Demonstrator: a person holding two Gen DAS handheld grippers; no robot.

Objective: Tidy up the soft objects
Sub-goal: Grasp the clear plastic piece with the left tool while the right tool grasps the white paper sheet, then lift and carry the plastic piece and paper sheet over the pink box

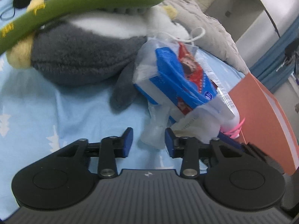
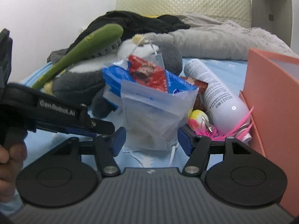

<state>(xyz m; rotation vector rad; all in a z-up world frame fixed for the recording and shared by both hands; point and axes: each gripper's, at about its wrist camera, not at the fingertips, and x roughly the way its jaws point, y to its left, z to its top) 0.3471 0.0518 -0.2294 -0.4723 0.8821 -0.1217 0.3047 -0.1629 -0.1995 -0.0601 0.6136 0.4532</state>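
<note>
Through the left wrist view: left tongs (image 1: 149, 142) parted narrowly and empty, low over the bed (image 1: 56, 102), clear bag (image 1: 177, 85) dead ahead, its lower corner just between the tips, long axis running away up-right. Through the right wrist view: right tongs (image 2: 151, 141) spread wide, straddling the bag's (image 2: 151, 115) upright base, gripping nothing, seemingly the nearer.

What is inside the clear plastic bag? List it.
The clear plastic bag holds a blue packet and a red snack wrapper poking out the top. Lower down, pale contents show through the film, but I cannot identify them.
</note>
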